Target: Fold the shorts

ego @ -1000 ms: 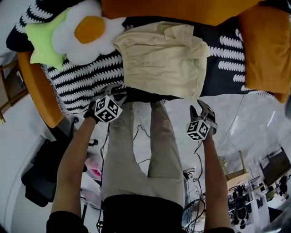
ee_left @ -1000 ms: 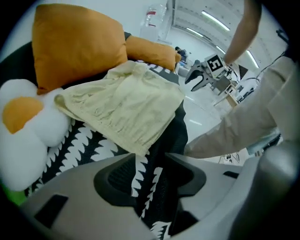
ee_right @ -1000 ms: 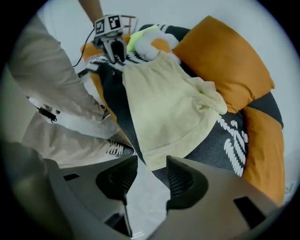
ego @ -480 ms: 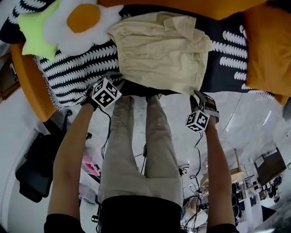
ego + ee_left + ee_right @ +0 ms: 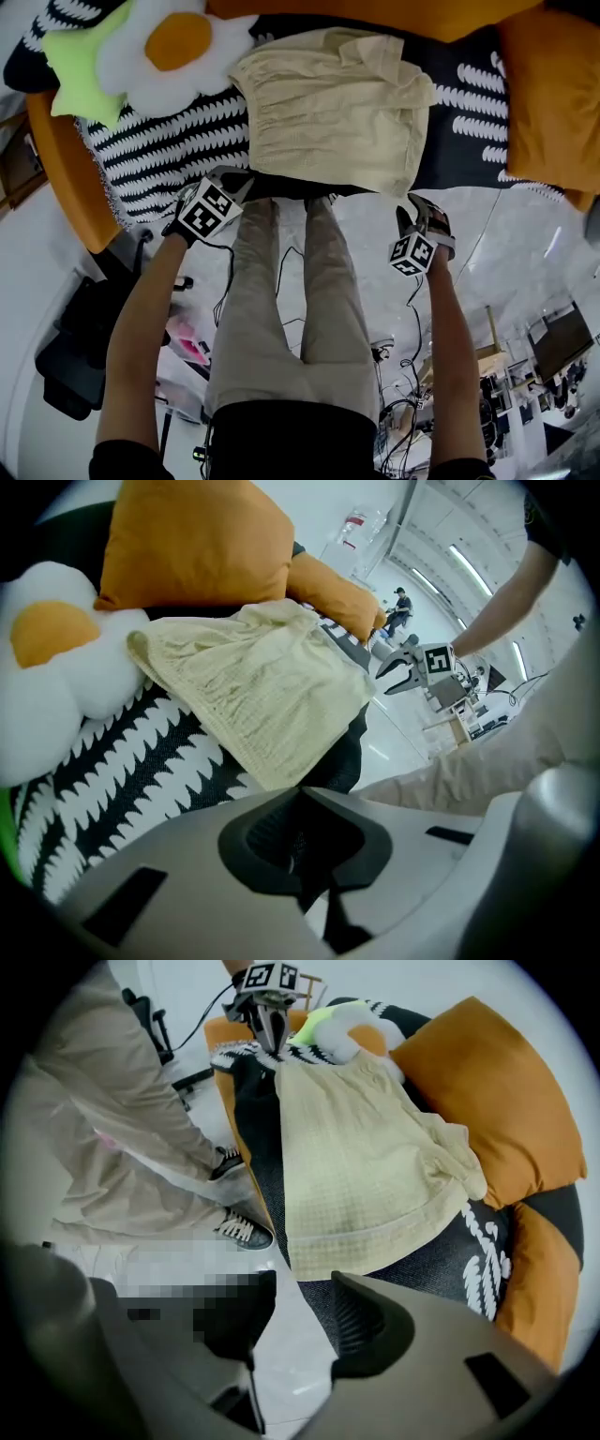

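Observation:
Pale yellow shorts [image 5: 328,108] lie flat and sideways on a black-and-white blanket [image 5: 169,155] over an orange sofa, gathered waistband to the left, hem to the right. My left gripper [image 5: 234,180] hovers at the sofa's front edge beside the shorts' near left corner, shut with nothing in it; its jaws meet in the left gripper view [image 5: 302,799], the shorts [image 5: 262,696] just beyond. My right gripper [image 5: 418,214] hangs below the near right corner; its jaws [image 5: 302,1283] are opening, with nothing between them and the shorts' hem [image 5: 361,1241] ahead.
A fried-egg cushion [image 5: 169,47] and a green star cushion [image 5: 80,70] lie left of the shorts. Orange cushions [image 5: 548,94] stand behind and to the right. The person's legs [image 5: 291,309] stand against the sofa front on a pale floor with cables.
The left gripper's jaws have gone from apart to shut, and it has rolled and shifted slightly at the sofa edge. The right gripper stays in nearly the same place.

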Demonstrator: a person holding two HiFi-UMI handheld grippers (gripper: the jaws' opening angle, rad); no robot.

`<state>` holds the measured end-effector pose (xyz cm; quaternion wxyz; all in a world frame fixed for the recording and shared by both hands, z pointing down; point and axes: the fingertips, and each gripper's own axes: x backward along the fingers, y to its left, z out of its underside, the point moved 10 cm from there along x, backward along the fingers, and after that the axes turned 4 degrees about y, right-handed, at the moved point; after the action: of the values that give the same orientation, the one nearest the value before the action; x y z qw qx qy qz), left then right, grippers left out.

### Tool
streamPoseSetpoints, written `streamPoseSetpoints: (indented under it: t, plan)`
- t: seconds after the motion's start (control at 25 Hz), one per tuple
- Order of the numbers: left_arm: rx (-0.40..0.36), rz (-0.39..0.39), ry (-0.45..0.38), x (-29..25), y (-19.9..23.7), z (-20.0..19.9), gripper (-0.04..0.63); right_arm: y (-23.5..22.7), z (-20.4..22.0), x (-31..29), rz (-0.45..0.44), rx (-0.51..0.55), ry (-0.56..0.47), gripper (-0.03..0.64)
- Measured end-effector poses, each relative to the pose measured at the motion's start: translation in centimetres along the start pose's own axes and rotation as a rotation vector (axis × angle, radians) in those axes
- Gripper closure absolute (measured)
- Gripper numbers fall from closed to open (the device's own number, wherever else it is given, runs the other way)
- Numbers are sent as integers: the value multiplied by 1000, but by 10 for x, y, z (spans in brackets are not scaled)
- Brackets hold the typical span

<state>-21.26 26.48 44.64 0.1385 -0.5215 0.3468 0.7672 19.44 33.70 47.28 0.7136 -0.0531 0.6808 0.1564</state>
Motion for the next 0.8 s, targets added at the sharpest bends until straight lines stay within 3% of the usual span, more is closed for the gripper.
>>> streamPoseSetpoints:
  t: [0.16,0.32,0.36,0.44,0.52,0.6,0.68,0.8]
  plan:
    - [25,-11,14,-4,-5,24,583,6,-11,-16,91,50,38,415]
    - [6,-111,-39,-13,-6,10,581,-3,-13,-26,110,32,57,446]
    - [7,-117,-39,-19,-5,6,550,-3,-13,-26,112,40,59,467]
    - [35,-98,-11,-30,0,1,426,-3,-17,-23,115,52,59,495]
    - [76,-76,13,-37,4,-2,385,-5,-19,-16,132,58,53,542]
    - [100,-71,2,-38,5,-5,410,-7,-18,-8,144,55,46,577]
    - [97,-97,-20,-35,5,-7,508,-7,-15,-3,132,33,38,581]
    - [95,-131,-31,-31,0,1,568,2,-8,0,90,-15,43,584]
